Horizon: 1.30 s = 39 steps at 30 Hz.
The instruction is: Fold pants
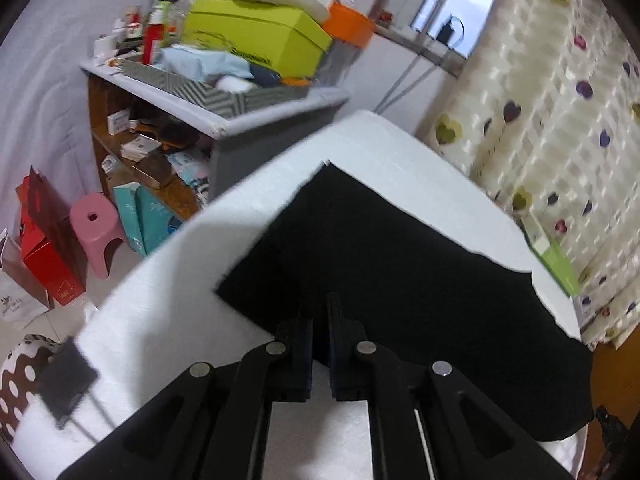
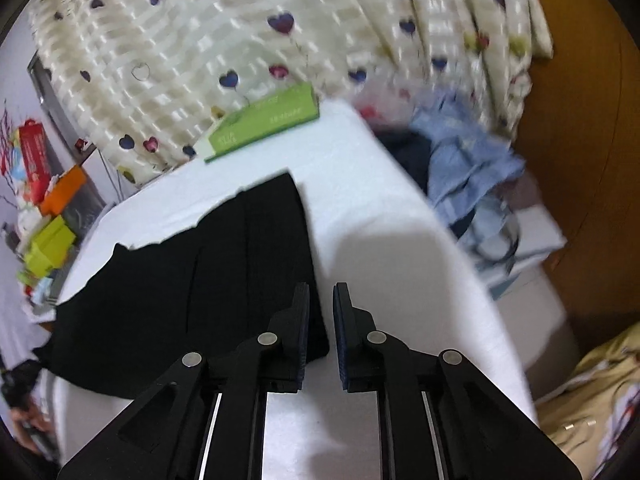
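Left tool (image 1: 319, 312): jaws a narrow gap apart, nothing between them, tips over the near edge of the black pants (image 1: 400, 264). Right tool (image 2: 321, 296): jaws likewise slightly apart and empty, left finger over the pants' right edge, right finger over bare white cover. Pants lie flat on the white-covered desk (image 2: 380, 208), already looking folded into a rough slab; near end drapes off the desk edge in the right wrist view. My read: thin dark knit or woven fabric, light, limp, no stiffness, will sag and slide on the smooth cover if dragged. Grip advice: pinch at corners or along the folded edge, catching all layers at once, both tools level, otherwise the top layer peels off alone. Layer count under the tips can't be told, fabric is too dark. Further out: green box (image 2: 264, 124) at the desk's far edge, a blue garment pile (image 2: 468, 168) beyond the right side, cluttered shelf (image 1: 216, 92) left, heart-print curtain (image 2: 224, 40) behind.
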Each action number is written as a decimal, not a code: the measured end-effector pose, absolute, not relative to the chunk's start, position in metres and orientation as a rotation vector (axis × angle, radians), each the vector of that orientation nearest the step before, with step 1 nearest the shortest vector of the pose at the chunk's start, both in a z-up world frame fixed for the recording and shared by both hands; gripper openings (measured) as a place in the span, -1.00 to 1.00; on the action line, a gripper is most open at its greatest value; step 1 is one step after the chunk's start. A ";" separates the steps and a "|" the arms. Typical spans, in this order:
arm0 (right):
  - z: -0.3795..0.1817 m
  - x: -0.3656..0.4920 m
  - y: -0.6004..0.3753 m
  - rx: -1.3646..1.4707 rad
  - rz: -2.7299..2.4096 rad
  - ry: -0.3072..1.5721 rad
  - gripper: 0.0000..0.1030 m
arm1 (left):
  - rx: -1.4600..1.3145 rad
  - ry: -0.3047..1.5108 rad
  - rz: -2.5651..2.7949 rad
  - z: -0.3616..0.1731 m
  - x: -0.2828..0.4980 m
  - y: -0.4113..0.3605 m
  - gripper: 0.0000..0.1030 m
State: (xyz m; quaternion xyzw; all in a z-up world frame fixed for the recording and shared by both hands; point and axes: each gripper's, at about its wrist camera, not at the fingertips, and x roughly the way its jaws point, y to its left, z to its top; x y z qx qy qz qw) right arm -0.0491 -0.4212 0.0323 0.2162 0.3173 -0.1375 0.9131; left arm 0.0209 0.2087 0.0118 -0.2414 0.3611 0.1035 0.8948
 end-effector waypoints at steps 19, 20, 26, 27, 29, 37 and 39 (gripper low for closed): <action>0.026 0.102 -0.328 0.152 -0.098 0.805 -0.21 | -0.186 0.780 0.080 0.032 0.117 0.131 -0.81; 0.023 0.108 -0.334 0.151 -0.122 0.819 -0.22 | -0.177 0.792 0.087 0.027 0.125 0.132 -0.81; 0.014 0.109 -0.361 0.245 -0.114 0.818 -0.38 | -0.243 0.834 0.112 0.007 0.137 0.163 -0.81; 0.017 0.108 -0.358 0.241 -0.118 0.810 -0.36 | -0.226 0.833 0.131 0.008 0.136 0.164 -0.81; 0.025 0.096 -0.348 0.211 -0.122 0.786 -0.34 | -0.241 0.820 0.126 0.011 0.131 0.170 -0.81; 0.024 0.064 -0.350 0.129 -0.182 0.796 -0.33 | -0.271 0.778 0.143 0.020 0.080 0.202 -0.81; 0.028 0.049 -0.348 0.118 -0.171 0.776 -0.31 | -0.261 0.755 0.129 0.026 0.061 0.198 -0.81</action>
